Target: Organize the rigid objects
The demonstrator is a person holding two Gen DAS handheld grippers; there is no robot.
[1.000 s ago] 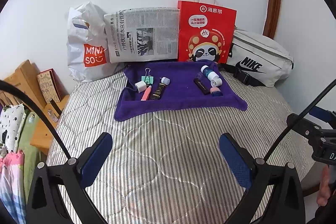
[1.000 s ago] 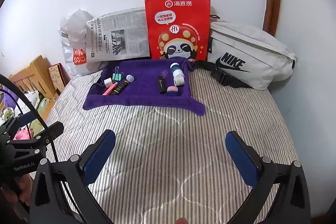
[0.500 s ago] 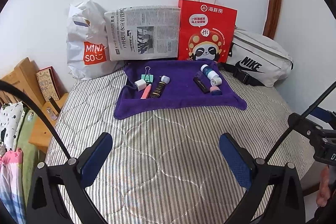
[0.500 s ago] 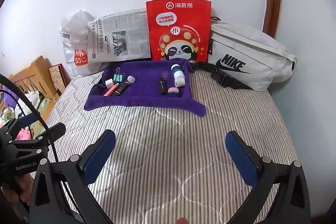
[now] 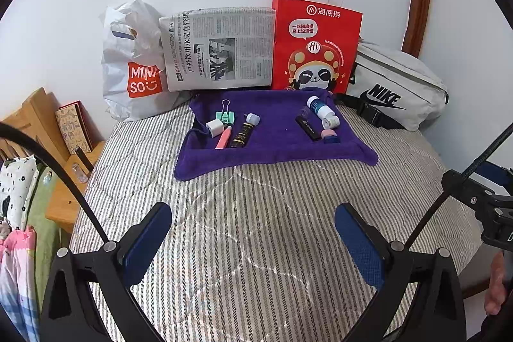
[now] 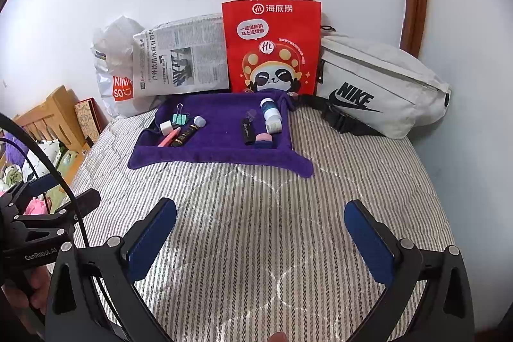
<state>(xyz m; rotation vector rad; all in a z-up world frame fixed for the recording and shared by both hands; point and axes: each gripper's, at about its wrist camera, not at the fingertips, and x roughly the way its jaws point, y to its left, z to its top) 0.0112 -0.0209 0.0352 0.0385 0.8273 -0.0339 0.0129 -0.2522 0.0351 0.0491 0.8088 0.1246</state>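
Observation:
A purple cloth (image 5: 275, 146) (image 6: 221, 149) lies on the striped bed with small items in two groups. On its left are a green binder clip (image 5: 225, 116), a white cube (image 5: 214, 128), a pink tube (image 5: 223, 138) and a black tube (image 5: 242, 135). On its right are a blue-and-white bottle (image 5: 320, 112) (image 6: 272, 114), a black stick (image 5: 307, 126) and a pink-topped block (image 5: 330, 137). My left gripper (image 5: 253, 242) and right gripper (image 6: 261, 241) are both open and empty, low over the bed, well short of the cloth.
Against the wall stand a white Miniso bag (image 5: 134, 66), a newspaper (image 5: 218, 48), a red paper bag (image 5: 315, 50) and a white Nike waist bag (image 5: 397, 85). A wooden bedside stand (image 5: 41, 130) is at the left. Striped mattress (image 5: 256, 213) spreads between grippers and cloth.
Both views have shifted slightly; the cloth and bags sit a little higher and farther in frame. Both grippers stay open. Nothing on the cloth has moved.

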